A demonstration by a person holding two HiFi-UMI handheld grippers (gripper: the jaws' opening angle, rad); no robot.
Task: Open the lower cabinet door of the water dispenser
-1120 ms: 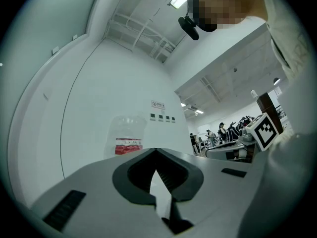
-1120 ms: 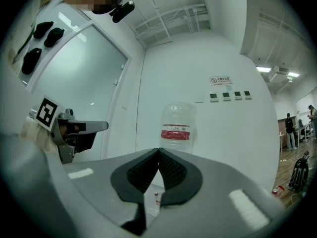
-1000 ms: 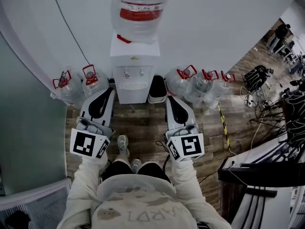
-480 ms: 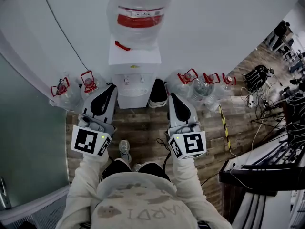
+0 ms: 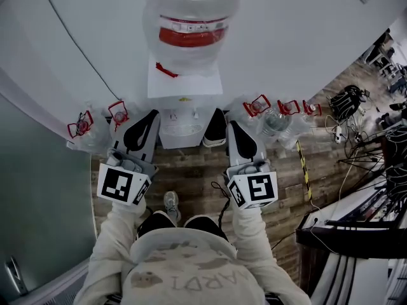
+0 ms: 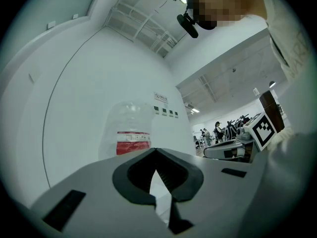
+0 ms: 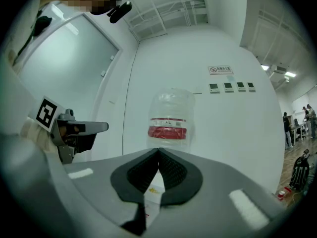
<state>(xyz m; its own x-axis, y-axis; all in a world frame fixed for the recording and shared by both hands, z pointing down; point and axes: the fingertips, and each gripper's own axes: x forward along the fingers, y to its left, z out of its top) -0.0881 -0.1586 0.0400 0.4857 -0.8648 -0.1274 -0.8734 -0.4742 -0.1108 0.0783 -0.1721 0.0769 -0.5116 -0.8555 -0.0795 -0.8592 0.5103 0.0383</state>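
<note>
The white water dispenser (image 5: pixel 185 86) stands against the wall with a clear bottle (image 5: pixel 193 19) bearing a red band on top. Seen from above, its lower cabinet door is hidden below the tap recess (image 5: pixel 181 123). My left gripper (image 5: pixel 150 115) is shut and empty, just left of the dispenser's front. My right gripper (image 5: pixel 232 125) is shut and empty, just right of it. In the left gripper view the jaws (image 6: pixel 156 150) meet below the bottle (image 6: pixel 131 128). The right gripper view has the jaws (image 7: pixel 158 150) closed in front of the bottle (image 7: pixel 170 118).
Several water jugs with red handles stand on the floor on both sides (image 5: pixel 83 131) (image 5: pixel 269 115). A dark bin (image 5: pixel 215 128) sits right of the dispenser. Cables and gear (image 5: pixel 348 101) lie at the right, near yellow-black floor tape (image 5: pixel 303 165). A glass wall runs along the left.
Both grippers, still shut, have moved forward toward the dispenser as the person stepped closer. The dispenser and bottle now look larger and nearer.
</note>
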